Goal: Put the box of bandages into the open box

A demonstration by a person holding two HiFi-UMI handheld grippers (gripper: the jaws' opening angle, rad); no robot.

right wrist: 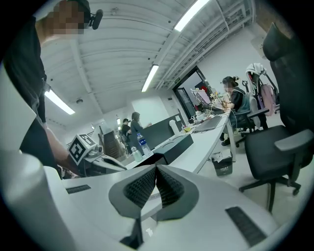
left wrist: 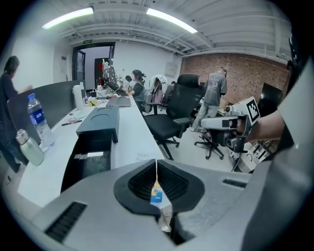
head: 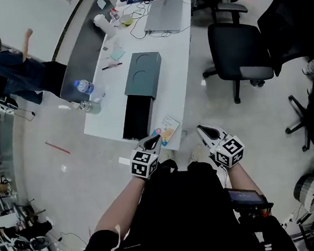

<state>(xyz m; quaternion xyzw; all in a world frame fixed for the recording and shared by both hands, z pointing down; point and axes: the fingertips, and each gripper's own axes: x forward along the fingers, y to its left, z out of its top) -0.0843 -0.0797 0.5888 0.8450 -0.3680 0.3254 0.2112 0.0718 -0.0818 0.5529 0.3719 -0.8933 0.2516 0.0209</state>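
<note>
The colourful box of bandages [head: 166,131] lies flat on the near corner of the white table [head: 106,119]. Just left of it stands the open box [head: 137,117], black inside, with its grey-green lid [head: 142,74] lying beyond it. My left gripper [head: 154,140] hovers at the table's near edge, tips beside the bandage box, jaws shut and empty. In the left gripper view a sliver of the bandage box [left wrist: 156,195] shows below the closed left gripper [left wrist: 156,165], and the open box [left wrist: 91,159] lies ahead to the left. My right gripper [head: 203,130] is off the table's corner, over the floor; the right gripper [right wrist: 156,168] is shut too.
A water bottle [head: 84,88] and a metal bottle [left wrist: 29,147] stand at the table's left edge. A laptop [head: 164,15] and cables lie at the far end, a pen [head: 111,66] mid-table. A black office chair [head: 238,53] stands right of the table. A person [head: 13,67] is at the left.
</note>
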